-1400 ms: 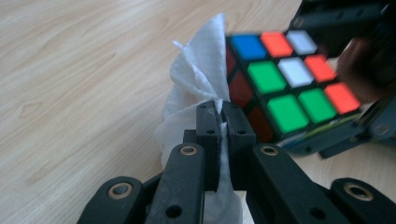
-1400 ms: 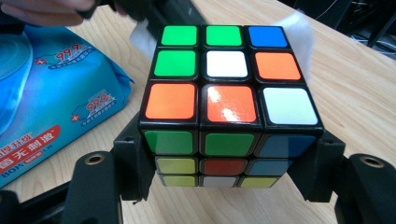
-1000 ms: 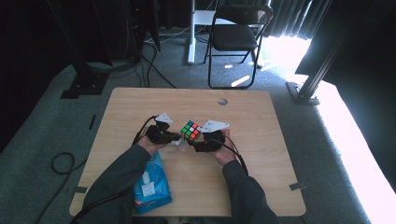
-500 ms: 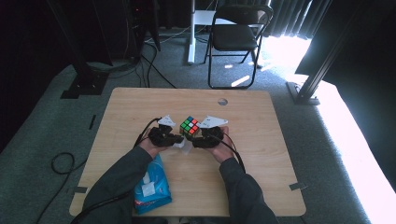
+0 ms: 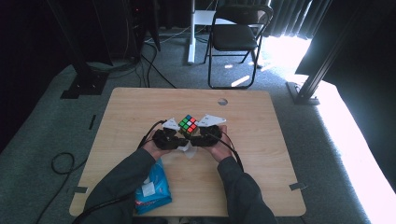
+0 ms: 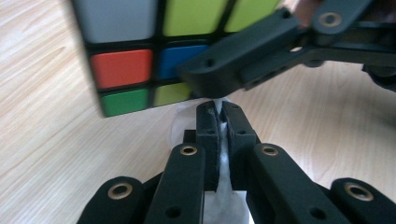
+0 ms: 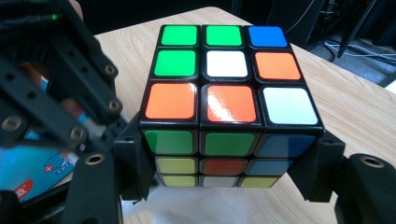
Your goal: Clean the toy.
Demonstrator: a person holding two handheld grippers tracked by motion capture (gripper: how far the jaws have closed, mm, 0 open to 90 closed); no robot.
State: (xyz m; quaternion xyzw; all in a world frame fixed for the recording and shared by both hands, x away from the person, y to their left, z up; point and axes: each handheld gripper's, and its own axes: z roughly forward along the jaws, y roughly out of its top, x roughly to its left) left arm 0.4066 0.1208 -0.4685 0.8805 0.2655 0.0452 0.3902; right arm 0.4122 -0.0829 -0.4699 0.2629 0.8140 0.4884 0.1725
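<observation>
The table [image 5: 261,140] has bare wood on every side of the work: a wide strip toward 12 o'clock, where 1 small round hole [image 5: 222,101] sits near the far edge, and open stretches toward 3 and 9 o'clock. The near edge, at 6 o'clock, is crowded by the person's 2 forearms and 1 blue packet [image 5: 152,186], which lies close to the near-left corner. Beyond the far edge stands 1 folding chair [image 5: 238,32] on the carpet.

There is 1 puzzle cube [image 5: 187,124], 2 grippers and 1 white wipe [image 5: 187,148]. The cube sits near the middle of the table, slightly toward the near side, between the 2 grippers.

The right gripper [image 7: 231,170] is spread wide around the cube [image 7: 224,107], 1 jaw pressed against each side of its lower layers, so the cube is clamped between them. In the right gripper view the cube's top shows green, white, orange and blue squares, and the white wipe [image 7: 224,205] lies under it.

The left gripper [image 6: 218,119] has its jaws pressed together, pinching a thin fold of the white wipe [image 6: 223,154]. In the left gripper view the cube [image 6: 135,56] lies at 11 o'clock from its tips, just beyond them, with a jaw of the right gripper crossing at 1 o'clock, just above the pinched wipe. In the high view the left gripper [image 5: 180,140] lies at 7 o'clock from the cube, the right gripper [image 5: 197,136] at 4 o'clock.
</observation>
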